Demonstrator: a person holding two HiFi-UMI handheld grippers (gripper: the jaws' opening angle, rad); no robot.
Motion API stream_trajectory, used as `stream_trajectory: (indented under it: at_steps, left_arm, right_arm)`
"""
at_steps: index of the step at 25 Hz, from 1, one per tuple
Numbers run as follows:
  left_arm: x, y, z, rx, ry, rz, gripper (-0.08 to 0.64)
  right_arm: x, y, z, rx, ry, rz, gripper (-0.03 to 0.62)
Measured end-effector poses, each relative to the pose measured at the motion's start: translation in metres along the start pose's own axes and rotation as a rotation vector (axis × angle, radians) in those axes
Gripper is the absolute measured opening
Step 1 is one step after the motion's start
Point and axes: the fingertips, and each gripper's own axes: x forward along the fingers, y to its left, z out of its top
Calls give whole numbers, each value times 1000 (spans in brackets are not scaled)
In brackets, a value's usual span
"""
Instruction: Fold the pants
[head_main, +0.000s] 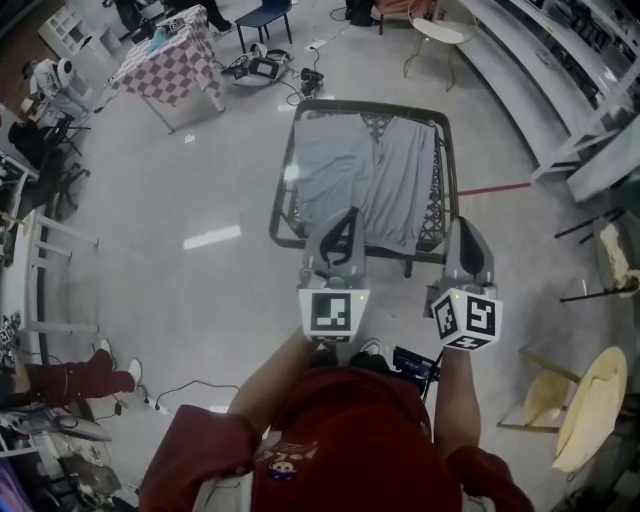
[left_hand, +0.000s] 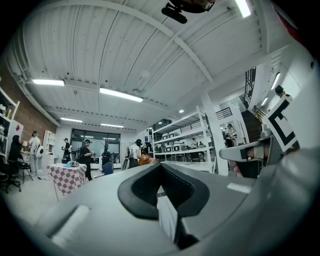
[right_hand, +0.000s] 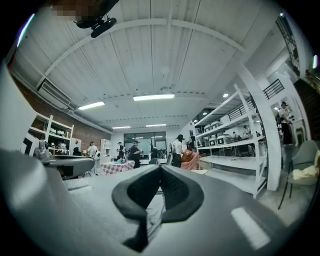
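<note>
A pair of light grey cloth pants (head_main: 365, 175) lies spread flat across a low black-framed worktop (head_main: 437, 200) with laced edges, waistband toward the far rim, seemingly smoothed out so the first fold can be made cleanly. The left tongs (head_main: 348, 218) and the right tongs (head_main: 466, 228) hover side by side over the near edge, both pinched fully together and empty, held level. Folding looks not yet begun.
</note>
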Motion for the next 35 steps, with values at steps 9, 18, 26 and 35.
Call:
stream_trajectory:
  at_steps: [9,18,26,35]
  left_arm:
    - [36,-93,-16,-15,9,-87,6]
    - [81,-179,-24,-25,12,-172,6]
    - [143,-241,-40,-55,11,-217,6]
    - [241,-270,-62,-75,28,-129,6]
  right_arm:
    - [-38,-90,-8,-4,10,-81,2]
    - [-60,-177,-15,-16,20,-180,2]
    - [-37,-248,-25,-39,37,-217,2]
    - [48,-329,-48,-35,113,-125,2]
